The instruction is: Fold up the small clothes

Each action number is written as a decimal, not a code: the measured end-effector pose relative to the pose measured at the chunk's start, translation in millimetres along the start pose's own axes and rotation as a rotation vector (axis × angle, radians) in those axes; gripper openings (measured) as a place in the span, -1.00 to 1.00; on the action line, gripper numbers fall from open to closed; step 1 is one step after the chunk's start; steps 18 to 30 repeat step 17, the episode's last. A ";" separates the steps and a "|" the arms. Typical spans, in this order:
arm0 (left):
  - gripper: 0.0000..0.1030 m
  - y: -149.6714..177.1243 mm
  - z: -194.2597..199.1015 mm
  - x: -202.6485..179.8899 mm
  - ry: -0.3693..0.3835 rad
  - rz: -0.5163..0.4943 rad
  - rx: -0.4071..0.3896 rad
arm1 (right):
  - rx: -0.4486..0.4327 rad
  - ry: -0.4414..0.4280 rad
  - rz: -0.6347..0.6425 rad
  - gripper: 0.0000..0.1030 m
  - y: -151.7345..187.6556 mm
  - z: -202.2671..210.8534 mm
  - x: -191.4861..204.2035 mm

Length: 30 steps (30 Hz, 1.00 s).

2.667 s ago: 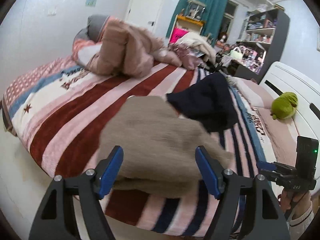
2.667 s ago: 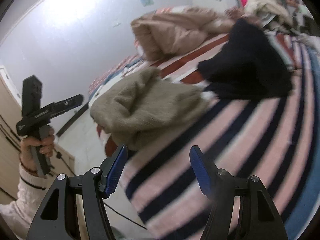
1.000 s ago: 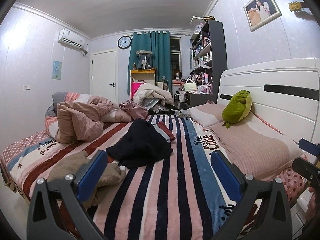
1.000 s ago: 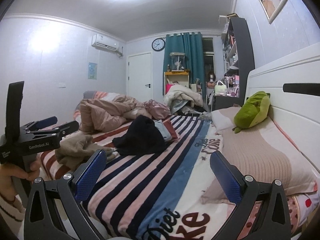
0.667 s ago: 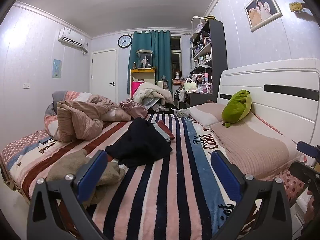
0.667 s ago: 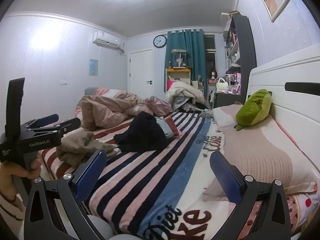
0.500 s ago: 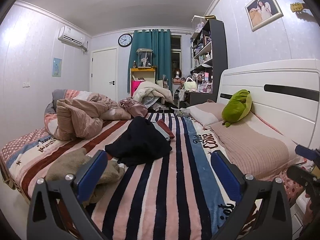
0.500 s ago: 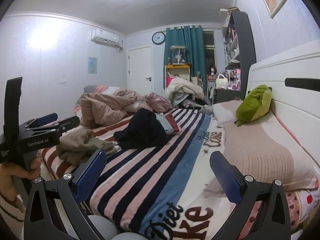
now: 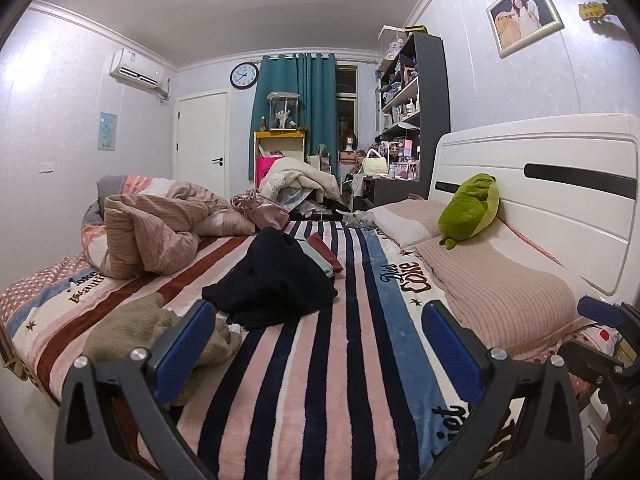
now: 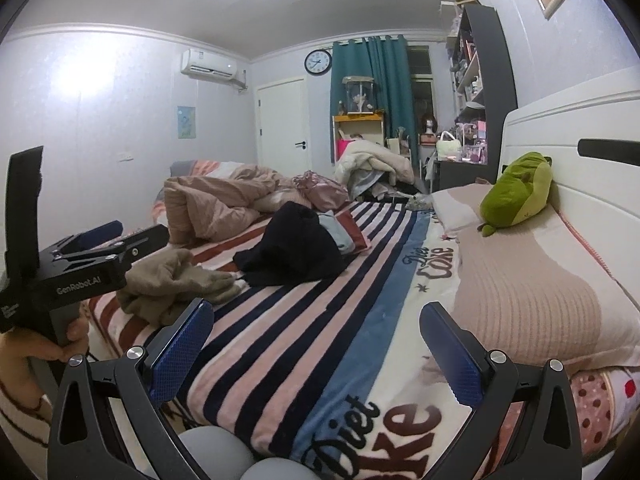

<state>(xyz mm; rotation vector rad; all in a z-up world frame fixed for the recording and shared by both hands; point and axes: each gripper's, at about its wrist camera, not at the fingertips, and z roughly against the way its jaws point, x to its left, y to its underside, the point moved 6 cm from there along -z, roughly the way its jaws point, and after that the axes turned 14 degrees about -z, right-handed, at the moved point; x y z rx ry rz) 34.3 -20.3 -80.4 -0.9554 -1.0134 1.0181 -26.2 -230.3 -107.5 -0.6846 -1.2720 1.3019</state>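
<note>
Presently both claws stand released and empty above the near edge of the bed [image 9: 340, 360]: left claw [image 9: 320, 340] with blue pads wide apart, right claw [image 10: 316, 344] likewise, each held clear of the striped blanket. Beige garment [image 9: 136, 332] lies crumpled at the bed's near left corner, just beside the left claw's left finger; dark navy garment [image 9: 276, 284] is heaped mid-bed, overlapping folded grey and red pieces [image 9: 320, 256]. Farther out: bunched pink duvet [image 9: 152, 236] at far left edge, pillows [image 9: 496, 292] and green plush toy [image 9: 472, 208] along the headboard edge.
</note>
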 end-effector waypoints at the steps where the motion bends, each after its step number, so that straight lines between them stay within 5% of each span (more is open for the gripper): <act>1: 0.98 -0.1 -0.4 -0.3 -0.001 0.000 0.000 | 0.001 0.000 0.001 1.00 0.0 -0.1 0.3; 30: 0.98 2.3 -8.2 -11.9 0.019 -0.002 0.006 | 0.023 0.032 -0.024 1.00 1.1 -2.4 -6.0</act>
